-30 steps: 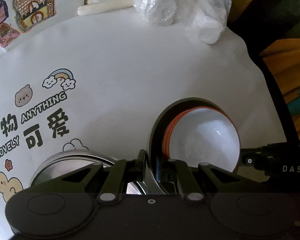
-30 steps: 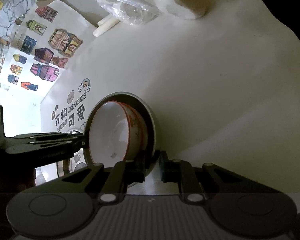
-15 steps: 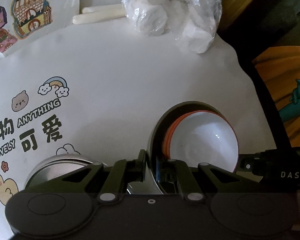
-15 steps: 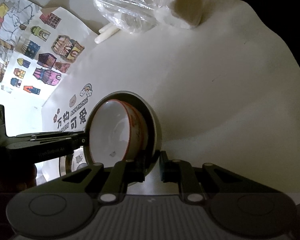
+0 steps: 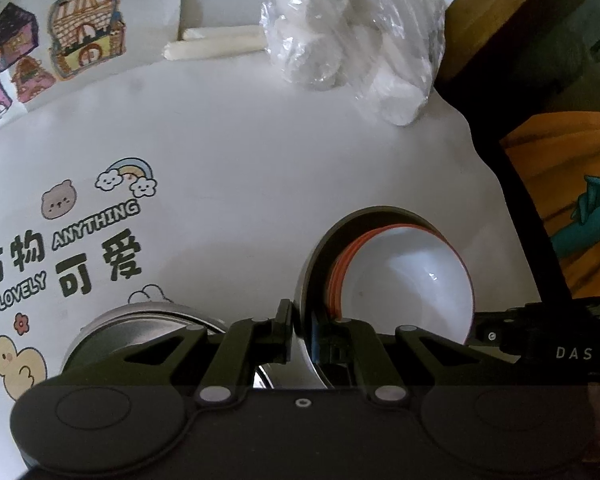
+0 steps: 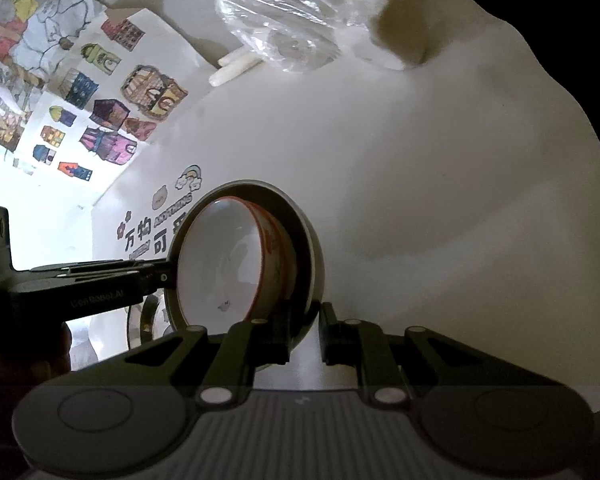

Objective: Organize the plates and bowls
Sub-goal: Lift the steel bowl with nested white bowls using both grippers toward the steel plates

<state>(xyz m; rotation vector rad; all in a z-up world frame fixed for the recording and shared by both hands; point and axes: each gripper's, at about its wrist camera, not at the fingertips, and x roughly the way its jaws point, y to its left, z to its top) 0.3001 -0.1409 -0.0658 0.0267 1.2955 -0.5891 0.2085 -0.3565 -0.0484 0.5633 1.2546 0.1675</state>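
The left gripper [image 5: 300,336] had its fingers [image 5: 282,330] clamped on the near rim of a grey metal bowl [image 5: 316,248], which was tipped steeply on edge above the white surface [image 5: 284,160]. Nested inside it sat a white ceramic bowl with an orange rim [image 5: 408,284], its mouth facing right. The right gripper [image 6: 304,334] pinched the opposite wall of the same grey metal bowl [image 6: 314,256], so both tools held the nested pair between them; the orange-rimmed bowl [image 6: 220,264] opened toward the left gripper's arm. A second shiny metal bowl [image 5: 140,328] rested on the surface low at the left, just beside the held pair, though whether they touched was hard to judge behind the fingers. Ahead lay broad bare surface, printed with cartoon lettering [image 5: 80,256] at the left. A clear plastic bag of white rolls [image 5: 348,44] and two pale sticks [image 5: 216,42] sat at the far edge. The right edge dropped off into dark just beyond the bowls.
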